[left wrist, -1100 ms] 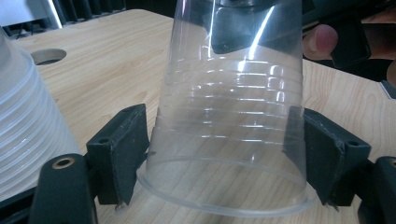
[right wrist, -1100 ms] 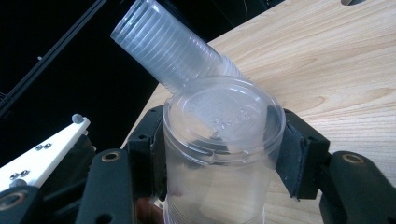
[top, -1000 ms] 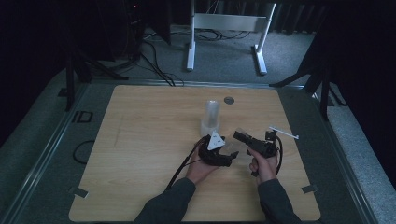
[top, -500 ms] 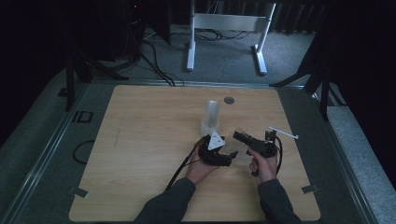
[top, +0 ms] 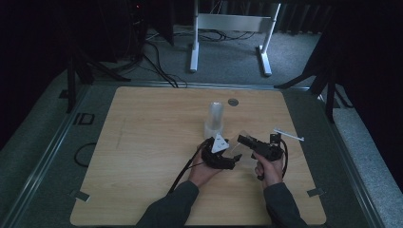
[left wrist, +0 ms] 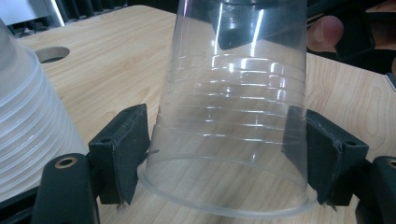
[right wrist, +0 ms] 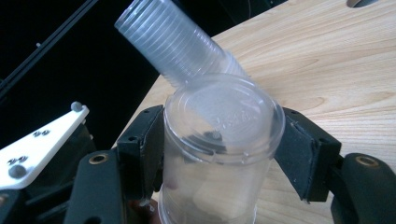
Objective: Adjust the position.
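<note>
Left gripper view: clear cup clenched in left claw, right claw loosening around it.

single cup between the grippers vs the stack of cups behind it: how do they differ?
1. The single cup lies on its side between both grippers; the stack of cups stands upright on the table.
2. The single cup is one cup; the stack is many nested ones, so it is taller.
3. Jaws flank the single cup; nothing touches the stack.

Shared: both are clear ribbed plastic.
</note>
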`<state>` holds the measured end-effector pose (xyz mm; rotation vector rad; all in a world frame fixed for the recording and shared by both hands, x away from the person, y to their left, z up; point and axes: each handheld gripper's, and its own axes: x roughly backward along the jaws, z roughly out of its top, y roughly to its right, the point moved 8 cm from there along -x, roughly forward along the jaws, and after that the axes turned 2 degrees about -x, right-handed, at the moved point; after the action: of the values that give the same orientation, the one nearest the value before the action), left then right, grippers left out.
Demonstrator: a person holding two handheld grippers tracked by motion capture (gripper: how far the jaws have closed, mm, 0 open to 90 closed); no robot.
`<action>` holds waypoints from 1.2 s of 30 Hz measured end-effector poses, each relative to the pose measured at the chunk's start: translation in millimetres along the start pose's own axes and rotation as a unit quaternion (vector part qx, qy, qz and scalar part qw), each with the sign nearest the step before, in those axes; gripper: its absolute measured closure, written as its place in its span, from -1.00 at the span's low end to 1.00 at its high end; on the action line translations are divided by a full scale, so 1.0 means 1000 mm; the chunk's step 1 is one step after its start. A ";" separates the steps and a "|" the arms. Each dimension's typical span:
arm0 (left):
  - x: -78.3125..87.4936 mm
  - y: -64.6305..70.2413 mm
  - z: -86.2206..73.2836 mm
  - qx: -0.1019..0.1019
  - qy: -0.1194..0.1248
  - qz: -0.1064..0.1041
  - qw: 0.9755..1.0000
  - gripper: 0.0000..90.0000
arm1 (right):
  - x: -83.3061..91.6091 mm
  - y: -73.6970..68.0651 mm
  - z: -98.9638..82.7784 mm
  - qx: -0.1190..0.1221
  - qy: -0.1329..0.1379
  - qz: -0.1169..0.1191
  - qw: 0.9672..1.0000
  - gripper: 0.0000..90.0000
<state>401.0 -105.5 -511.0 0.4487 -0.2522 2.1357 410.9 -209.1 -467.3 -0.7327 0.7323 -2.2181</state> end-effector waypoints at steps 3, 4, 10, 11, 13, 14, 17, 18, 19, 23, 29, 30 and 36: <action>0.001 -0.002 0.000 0.000 0.001 0.001 1.000 -0.48 | 0.000 -0.002 -0.001 0.004 -0.003 0.005 1.000 -0.23; 0.001 -0.002 0.000 0.000 0.000 0.002 1.000 -0.48 | 0.000 -0.002 -0.001 0.008 -0.005 0.006 1.000 -0.25; 0.005 -0.009 0.001 0.001 0.002 0.005 1.000 -0.48 | -0.001 -0.006 -0.005 0.033 -0.020 0.008 0.999 -0.27; 0.007 -0.011 0.002 0.003 0.002 0.007 1.000 -0.48 | -0.001 -0.007 -0.006 0.035 -0.021 0.010 0.999 -0.27; 0.007 -0.011 0.002 0.003 0.002 0.007 1.000 -0.48 | -0.001 -0.008 -0.006 0.039 -0.022 0.010 0.999 -0.27; 0.010 -0.016 0.002 0.003 0.002 0.010 1.000 -0.48 | -0.002 -0.009 -0.007 0.045 -0.024 0.013 0.999 -0.28; 0.011 -0.018 0.002 0.003 0.003 0.011 1.000 -0.48 | -0.002 -0.010 -0.007 0.050 -0.024 0.014 0.998 -0.29; 0.013 -0.021 0.003 0.004 0.005 0.014 1.000 -0.48 | -0.002 -0.010 -0.007 0.050 -0.024 0.014 0.998 -0.30; 0.014 -0.022 0.003 0.005 0.005 0.015 1.000 -0.48 | -0.002 -0.011 -0.008 0.059 -0.028 0.014 0.998 -0.30; 0.017 -0.024 0.004 0.002 0.005 0.014 1.000 -0.48 | -0.001 -0.012 -0.011 0.074 -0.036 0.015 0.997 -0.31; 0.024 -0.031 0.003 0.003 0.003 0.015 1.000 -0.47 | 0.000 -0.013 -0.015 0.102 -0.056 0.015 0.993 -0.39; 0.024 -0.031 0.003 0.003 0.003 0.015 1.000 -0.47 | 0.000 -0.013 -0.015 0.102 -0.056 0.015 0.993 -0.39; 0.029 -0.035 0.004 0.002 -0.003 0.008 1.000 -0.47 | 0.001 -0.008 -0.017 0.121 -0.074 0.002 0.990 -0.42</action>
<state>415.3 -65.5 -495.3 0.4565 -0.2564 2.1509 395.6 -199.6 -473.8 -0.7627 0.3834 -2.1721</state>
